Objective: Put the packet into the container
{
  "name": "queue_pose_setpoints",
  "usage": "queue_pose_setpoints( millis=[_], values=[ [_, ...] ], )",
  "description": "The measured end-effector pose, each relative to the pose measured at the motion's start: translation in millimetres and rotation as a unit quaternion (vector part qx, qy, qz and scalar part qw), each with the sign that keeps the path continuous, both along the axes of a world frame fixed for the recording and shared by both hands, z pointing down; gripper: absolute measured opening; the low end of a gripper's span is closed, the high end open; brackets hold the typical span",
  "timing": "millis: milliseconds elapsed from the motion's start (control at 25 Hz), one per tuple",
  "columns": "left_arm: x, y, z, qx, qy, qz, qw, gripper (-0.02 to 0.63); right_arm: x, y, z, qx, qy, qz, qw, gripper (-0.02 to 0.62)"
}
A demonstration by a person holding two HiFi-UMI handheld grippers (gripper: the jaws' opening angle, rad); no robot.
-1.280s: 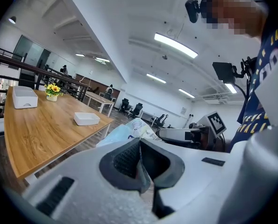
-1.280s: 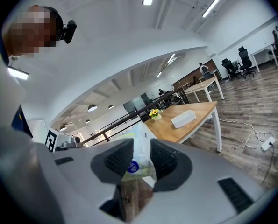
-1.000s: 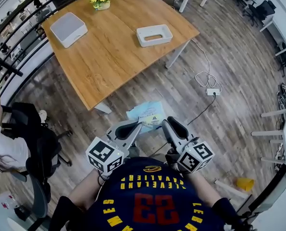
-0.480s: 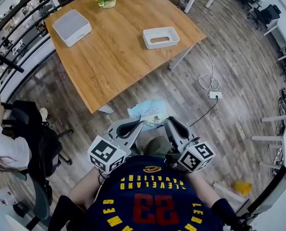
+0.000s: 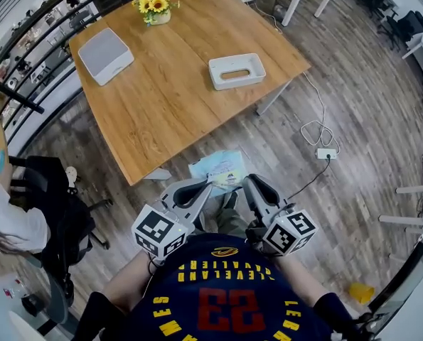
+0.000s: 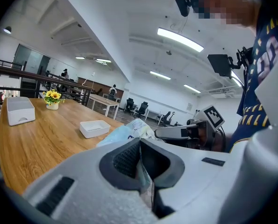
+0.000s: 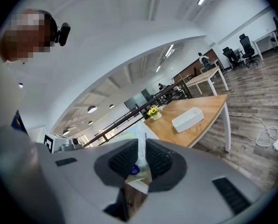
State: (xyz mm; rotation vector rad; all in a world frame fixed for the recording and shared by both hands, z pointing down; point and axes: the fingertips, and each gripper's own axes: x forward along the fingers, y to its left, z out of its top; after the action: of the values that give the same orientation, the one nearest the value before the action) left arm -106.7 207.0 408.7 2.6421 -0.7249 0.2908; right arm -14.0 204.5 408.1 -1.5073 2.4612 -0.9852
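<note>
The packet [image 5: 217, 170] hangs over the floor just off the near corner of the table [image 5: 161, 112] — it is not yet in the container [image 5: 237, 70], which stands on the table near its right edge. The left gripper [image 5: 201, 186] is clenched on one side of the packet. The right gripper [image 5: 249, 183] has just been closing its jaws — they now pinch the other side.

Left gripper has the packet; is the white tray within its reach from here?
Probably not yet: the left gripper holds the packet over the floor, short of the table; the white tray sits farther in.
</note>
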Motion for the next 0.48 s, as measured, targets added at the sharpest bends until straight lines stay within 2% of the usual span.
queue_pose_setpoints(
  millis=[480],
  values=[
    [72.1,-68.9,-5.0,0.010,-0.017,-0.050,0.9985,0.006,71.5,-77.8,-1.5,0.011,-0.013,-0.049,0.999,0.051]
  ],
)
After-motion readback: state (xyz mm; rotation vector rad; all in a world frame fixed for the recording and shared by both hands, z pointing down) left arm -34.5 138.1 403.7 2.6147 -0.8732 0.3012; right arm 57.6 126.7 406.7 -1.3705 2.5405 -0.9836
